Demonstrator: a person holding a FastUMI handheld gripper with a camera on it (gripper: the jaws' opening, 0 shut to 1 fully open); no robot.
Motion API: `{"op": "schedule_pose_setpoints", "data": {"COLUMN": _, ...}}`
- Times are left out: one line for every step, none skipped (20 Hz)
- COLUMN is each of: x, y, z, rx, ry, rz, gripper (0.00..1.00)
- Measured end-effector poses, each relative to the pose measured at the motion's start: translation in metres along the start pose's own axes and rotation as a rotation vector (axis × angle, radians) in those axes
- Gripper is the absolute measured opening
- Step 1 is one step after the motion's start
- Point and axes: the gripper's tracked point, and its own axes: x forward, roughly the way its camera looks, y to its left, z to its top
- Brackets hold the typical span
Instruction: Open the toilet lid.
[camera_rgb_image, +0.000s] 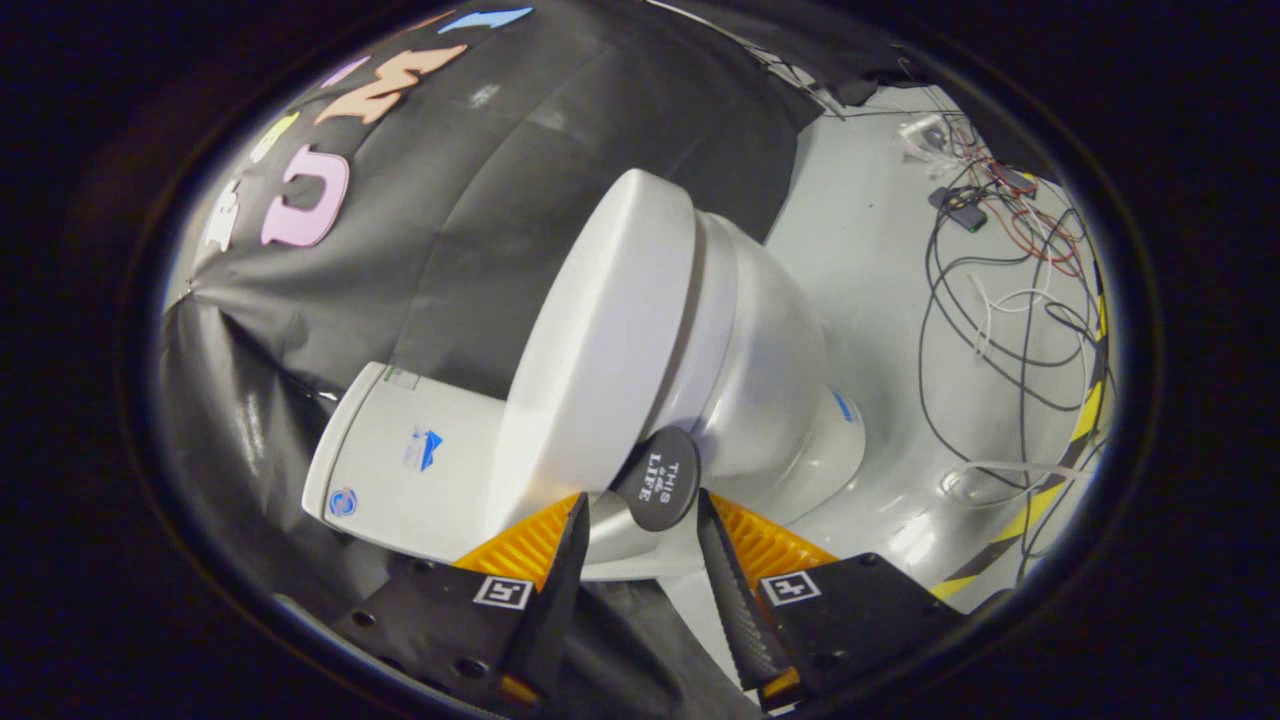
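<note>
One toilet (760, 380), lid (590, 370) down on bowl, one round dark tab (660, 478) at lid edge. Gripper (640, 510) spread apart, two fingers flanking tab, not pressing. Several loose cables (1010, 300) on floor beyond.

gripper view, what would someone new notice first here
The white toilet stands out first, its closed lid just ahead of the open gripper. A round dark tab at the lid's rim sits between the fingertips, neither finger pressing it. Beyond the toilet, tangled cables sprawl over the pale floor.
</note>
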Motion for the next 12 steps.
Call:
{"op": "schedule_pose_setpoints", "data": {"x": 0.000, "y": -0.001, "z": 0.000, "rx": 0.002, "ry": 0.008, "rz": 0.007, "gripper": 0.68}}
{"op": "schedule_pose_setpoints", "data": {"x": -0.001, "y": -0.002, "z": -0.001, "rx": 0.011, "ry": 0.007, "rz": 0.013, "gripper": 0.68}}
{"op": "schedule_pose_setpoints", "data": {"x": 0.000, "y": -0.001, "z": -0.002, "rx": 0.032, "ry": 0.005, "rz": 0.021, "gripper": 0.68}}
{"op": "schedule_pose_setpoints", "data": {"x": -0.001, "y": 0.000, "z": -0.003, "rx": 0.068, "ry": 0.006, "rz": 0.030, "gripper": 0.68}}
{"op": "schedule_pose_setpoints", "data": {"x": -0.004, "y": 0.002, "z": 0.003, "rx": 0.112, "ry": -0.017, "rz": 0.050, "gripper": 0.68}}
{"op": "schedule_pose_setpoints", "data": {"x": -0.011, "y": 0.004, "z": 0.016, "rx": 0.155, "ry": -0.057, "rz": 0.076, "gripper": 0.68}}
{"op": "schedule_pose_setpoints", "data": {"x": -0.016, "y": 0.002, "z": 0.028, "rx": 0.194, "ry": -0.104, "rz": 0.096, "gripper": 0.68}}
{"op": "schedule_pose_setpoints", "data": {"x": -0.018, "y": 0.000, "z": 0.034, "rx": 0.229, "ry": -0.140, "rz": 0.098, "gripper": 0.68}}
{"op": "schedule_pose_setpoints", "data": {"x": -0.016, "y": -0.006, "z": 0.035, "rx": 0.247, "ry": -0.143, "rz": 0.081, "gripper": 0.68}}
{"op": "schedule_pose_setpoints", "data": {"x": -0.015, "y": -0.009, "z": 0.033, "rx": 0.251, "ry": -0.132, "rz": 0.074, "gripper": 0.68}}
{"op": "schedule_pose_setpoints", "data": {"x": -0.013, "y": -0.007, "z": 0.033, "rx": 0.253, "ry": -0.127, "rz": 0.080, "gripper": 0.67}}
{"op": "schedule_pose_setpoints", "data": {"x": 0.006, "y": -0.003, "z": 0.032, "rx": 0.248, "ry": -0.111, "rz": 0.073, "gripper": 0.68}}
